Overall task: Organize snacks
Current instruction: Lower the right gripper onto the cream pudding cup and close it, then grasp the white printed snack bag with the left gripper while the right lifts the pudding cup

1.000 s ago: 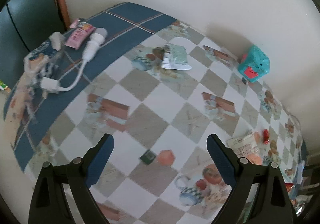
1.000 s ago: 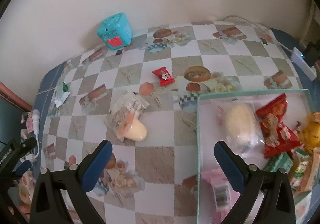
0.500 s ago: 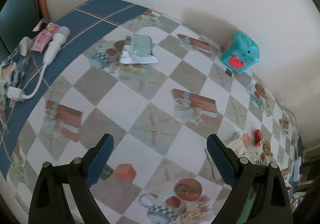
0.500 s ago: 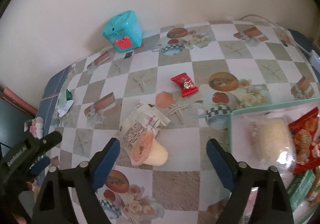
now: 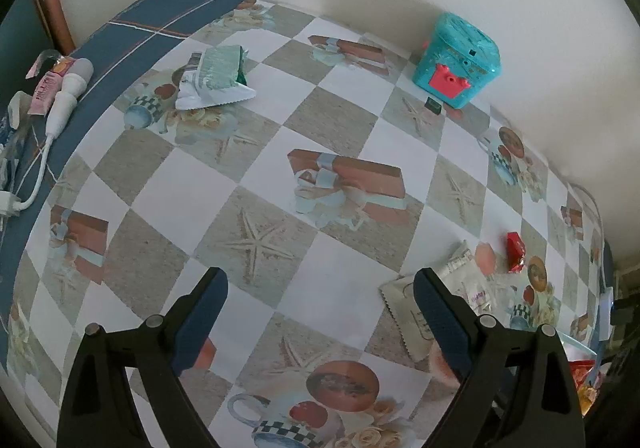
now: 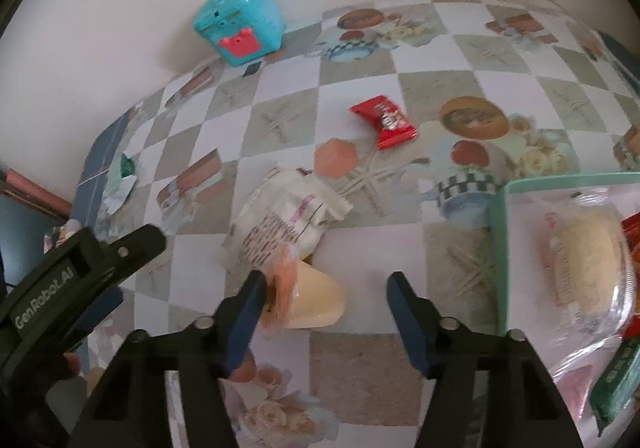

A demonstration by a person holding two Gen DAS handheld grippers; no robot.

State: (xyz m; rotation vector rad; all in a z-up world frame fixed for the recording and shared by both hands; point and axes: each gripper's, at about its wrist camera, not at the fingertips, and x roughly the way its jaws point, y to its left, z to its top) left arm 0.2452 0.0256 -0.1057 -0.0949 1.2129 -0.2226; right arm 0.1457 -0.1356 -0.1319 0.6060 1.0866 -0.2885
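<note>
A pale yellow jelly cup (image 6: 318, 298) with an orange lid lies on its side on the checked tablecloth. A white wrapped snack (image 6: 280, 224) rests against it. My right gripper (image 6: 326, 290) hangs low over the cup with its jaws closing. The cup is between them, the left pad at its lid and the right pad still apart from it. A red candy (image 6: 384, 120) lies farther back. My left gripper (image 5: 320, 288) is open over bare cloth, and the white wrapped snack (image 5: 468, 288) sits just right of its right finger. A green and white packet (image 5: 216, 76) lies at the back left.
A teal tray (image 6: 496, 248) at the right holds a wrapped bun (image 6: 588, 260) and several packets. A teal toy box (image 5: 456, 64) stands by the wall. A white corded device (image 5: 68, 96) and a pink tube (image 5: 46, 90) lie at the left edge.
Both grippers have sunk toward the table. The right jaws have narrowed around the yellow cup as it came between them. The left gripper has shifted right, toward the white wrapped snack.
</note>
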